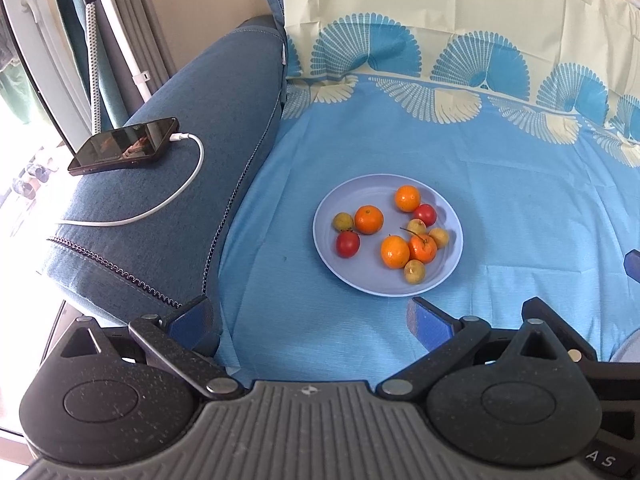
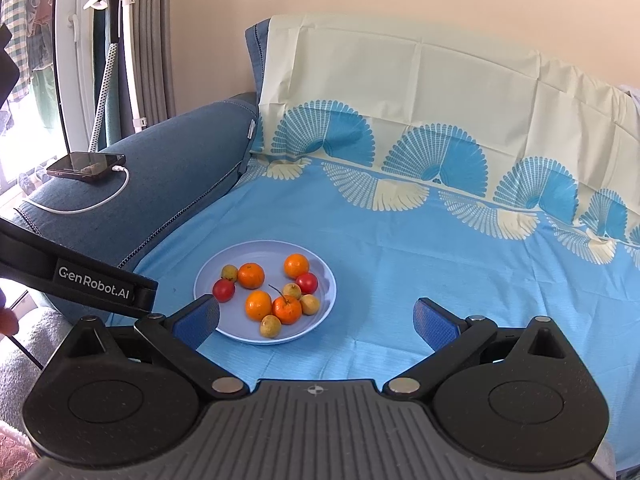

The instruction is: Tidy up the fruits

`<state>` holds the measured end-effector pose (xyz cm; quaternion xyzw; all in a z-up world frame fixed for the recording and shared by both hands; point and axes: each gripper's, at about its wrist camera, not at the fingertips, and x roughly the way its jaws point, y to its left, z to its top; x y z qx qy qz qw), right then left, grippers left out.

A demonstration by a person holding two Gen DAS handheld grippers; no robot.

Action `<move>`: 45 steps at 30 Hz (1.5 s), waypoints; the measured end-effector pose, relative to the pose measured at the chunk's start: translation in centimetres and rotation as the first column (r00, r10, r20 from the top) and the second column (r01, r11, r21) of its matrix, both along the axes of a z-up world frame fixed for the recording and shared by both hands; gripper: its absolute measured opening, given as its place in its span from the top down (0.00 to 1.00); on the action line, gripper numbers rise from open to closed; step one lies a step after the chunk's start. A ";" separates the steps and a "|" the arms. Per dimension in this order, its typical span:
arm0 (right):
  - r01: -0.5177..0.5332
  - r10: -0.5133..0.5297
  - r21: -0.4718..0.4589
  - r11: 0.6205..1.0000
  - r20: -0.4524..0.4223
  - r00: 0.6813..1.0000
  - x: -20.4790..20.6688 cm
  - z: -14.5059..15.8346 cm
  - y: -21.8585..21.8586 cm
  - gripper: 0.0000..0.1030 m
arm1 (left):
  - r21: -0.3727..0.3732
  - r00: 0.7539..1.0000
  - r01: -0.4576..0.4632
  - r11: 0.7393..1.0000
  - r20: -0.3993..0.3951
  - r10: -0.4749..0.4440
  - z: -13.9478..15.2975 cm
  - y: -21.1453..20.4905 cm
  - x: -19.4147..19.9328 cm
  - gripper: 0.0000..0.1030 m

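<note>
Through my left wrist camera, my left gripper [image 1: 310, 320] hangs spread wide with nothing between its fingers, low over the blue cloth [image 1: 520, 208] that covers the sofa seat. Ahead of it sits the plate [image 1: 348, 276], carrying all the fruit I can see: four oranges [image 1: 368, 219], two red fruits [image 1: 347, 244] and four small yellow-green ones [image 1: 343, 221], the sorts mixed together. One orange [image 1: 423, 248] has a thin stem sticking up and touches two neighbours. On the armrest [image 1: 160, 216] to the left lies a phone [image 1: 122, 146] on its white cable [image 1: 176, 204].

Through my right wrist camera, my right gripper [image 2: 316, 320] is equally wide apart and holds nothing; its left finger crosses the plate's near rim [image 2: 280, 340] in this view. Part of my left gripper juts in at the left edge.

I see no second dish, so I cannot tell whether fruit gathered on the plate is the wanted result or sorting by kind is meant. Any grasp here should come straight down over one fruit standing clear, such as the far orange [image 2: 296, 265], closing gently, since round fruit rolls and the plate rests on soft cushion.
</note>
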<state>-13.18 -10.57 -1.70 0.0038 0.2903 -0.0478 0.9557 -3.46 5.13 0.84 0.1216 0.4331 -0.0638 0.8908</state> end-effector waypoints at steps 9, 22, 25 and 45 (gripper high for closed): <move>0.003 -0.003 0.004 1.000 -0.005 1.000 0.1 -0.2 -0.1 0.01 | 0.010 1.000 -0.012 1.000 0.007 0.012 -0.1 0.0 -0.1 0.00; 0.004 -0.004 0.004 1.000 -0.006 1.000 0.2 -0.5 0.1 0.01 | 0.016 1.000 -0.016 1.000 0.005 0.016 -0.2 -0.1 -0.2 0.00; 0.005 -0.005 0.004 1.000 -0.006 1.000 0.1 -0.5 0.1 0.01 | 0.015 1.000 -0.015 1.000 0.004 0.015 -0.2 -0.1 -0.1 0.00; 0.004 -0.004 0.005 1.000 -0.007 1.000 0.1 -0.5 0.0 0.01 | 0.020 1.000 -0.013 1.000 0.002 0.013 -0.1 -0.3 -0.2 0.00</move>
